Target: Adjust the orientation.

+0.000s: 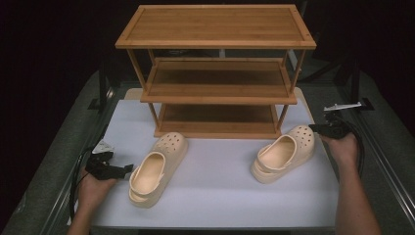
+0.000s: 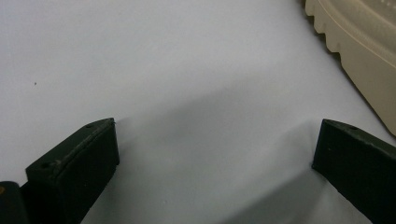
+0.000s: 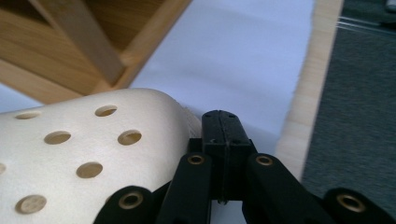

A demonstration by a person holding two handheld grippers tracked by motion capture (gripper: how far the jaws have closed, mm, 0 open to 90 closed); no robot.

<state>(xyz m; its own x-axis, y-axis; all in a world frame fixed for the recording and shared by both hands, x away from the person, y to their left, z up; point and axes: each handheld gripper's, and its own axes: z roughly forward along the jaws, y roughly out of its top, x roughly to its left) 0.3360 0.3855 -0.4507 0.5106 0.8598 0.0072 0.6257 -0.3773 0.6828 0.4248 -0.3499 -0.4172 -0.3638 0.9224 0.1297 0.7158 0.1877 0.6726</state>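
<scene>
A three-tier bamboo rack (image 1: pixel 215 68) stands at the back of the white mat (image 1: pixel 215 196), with two cream clogs in front, toes toward it. The left clog (image 1: pixel 156 169) lies just right of the left gripper (image 1: pixel 120 170), whose jaws stand wide apart. The right clog (image 1: pixel 284 154) has its toe beside the right gripper (image 3: pixel 223 128), jaws pressed together on nothing.

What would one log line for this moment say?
left claw open, by left clog | right claw shut, beside right clog | rack empty

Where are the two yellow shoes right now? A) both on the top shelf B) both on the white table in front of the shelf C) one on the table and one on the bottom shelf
B: the left shoe and the right shoe both sit on the white table, in front of the wooden shelf, whose boards are bare.
</scene>
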